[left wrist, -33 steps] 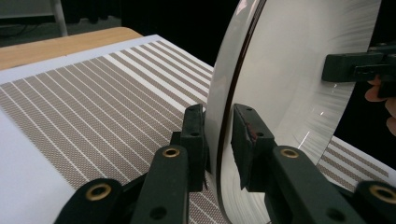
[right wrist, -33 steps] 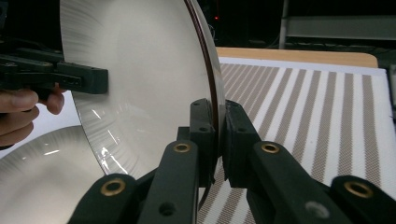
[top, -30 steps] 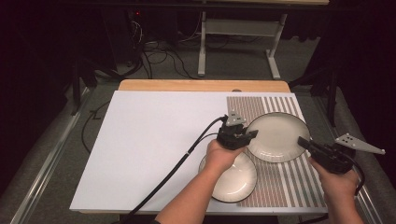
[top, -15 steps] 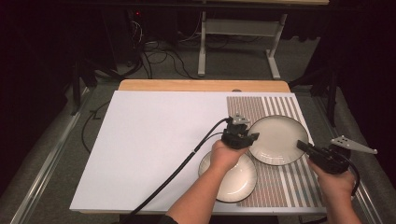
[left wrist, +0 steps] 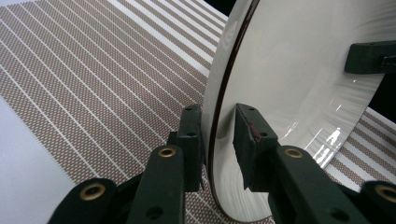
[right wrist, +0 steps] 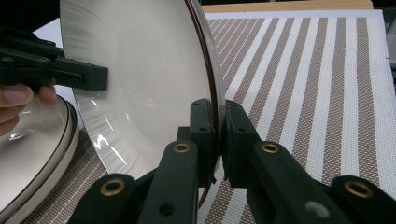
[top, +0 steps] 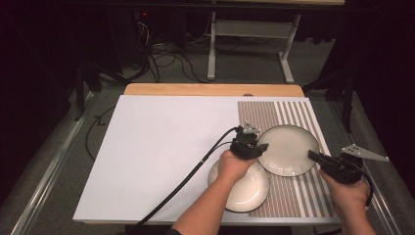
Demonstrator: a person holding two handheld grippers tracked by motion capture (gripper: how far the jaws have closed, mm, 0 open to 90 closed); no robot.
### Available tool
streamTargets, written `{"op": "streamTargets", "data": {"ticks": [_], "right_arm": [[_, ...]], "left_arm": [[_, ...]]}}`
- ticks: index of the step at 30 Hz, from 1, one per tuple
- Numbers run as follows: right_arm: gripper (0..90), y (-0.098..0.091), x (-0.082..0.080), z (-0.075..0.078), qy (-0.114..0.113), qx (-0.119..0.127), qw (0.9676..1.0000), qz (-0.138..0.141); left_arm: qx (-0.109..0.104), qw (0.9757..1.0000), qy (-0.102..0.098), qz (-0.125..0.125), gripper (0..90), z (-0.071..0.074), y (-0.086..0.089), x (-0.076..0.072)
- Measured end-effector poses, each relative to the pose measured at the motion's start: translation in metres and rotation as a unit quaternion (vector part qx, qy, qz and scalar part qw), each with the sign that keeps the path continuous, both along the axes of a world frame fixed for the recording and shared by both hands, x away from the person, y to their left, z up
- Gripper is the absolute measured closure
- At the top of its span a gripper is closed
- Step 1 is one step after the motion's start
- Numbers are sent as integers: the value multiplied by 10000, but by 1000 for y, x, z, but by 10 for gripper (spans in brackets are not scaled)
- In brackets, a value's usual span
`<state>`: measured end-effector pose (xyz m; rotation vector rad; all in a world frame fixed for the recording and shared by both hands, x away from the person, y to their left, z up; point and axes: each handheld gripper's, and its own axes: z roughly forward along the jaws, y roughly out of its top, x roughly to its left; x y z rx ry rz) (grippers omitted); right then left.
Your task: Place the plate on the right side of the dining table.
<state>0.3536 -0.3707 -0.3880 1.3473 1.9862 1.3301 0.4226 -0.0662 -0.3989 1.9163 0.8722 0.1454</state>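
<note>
A white table [top: 161, 147] is partly covered by a striped placemat [top: 293, 115]. A cream plate [top: 288, 149] is held over the mat, overlapping a second plate [top: 244, 188]. Its right rim is clamped by the right gripper [right wrist: 218, 135]; its left rim sits between the narrowly parted jaws of the left gripper [left wrist: 218, 140].
</note>
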Motion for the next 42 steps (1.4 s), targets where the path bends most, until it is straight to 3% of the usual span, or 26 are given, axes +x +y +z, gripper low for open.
{"op": "streamTargets", "data": {"ticks": [12, 18, 19, 22, 28, 37, 42], "right_arm": [[859, 0, 2, -2, 19, 22, 10000, -45], [852, 1, 3, -3, 49, -9, 9999, -110], [851, 1, 3, -3, 34, -36, 9999, -99], [848, 2, 3, -3, 24, -79, 9999, -105], [845, 2, 3, -3, 34, -99, 9999, -123], [840, 3, 2, -3, 31, -164, 9997, -184], [840, 3, 3, -3, 45, -152, 9997, -203]], "left_arm": [[121, 9998, -119, 112, 712, 0, -1, -1], [-44, 9993, -369, 97, 594, 11, 8, -5], [-139, 9988, -463, 69, 519, 13, 13, -7], [-248, 9981, -549, 155, 435, 15, 25, -11], [-318, 9969, -664, 266, 376, 17, 48, -20], [-431, 9940, -834, 569, 262, 25, 99, -38], [-352, 9924, -897, 762, 169, 24, 125, -47]]}}
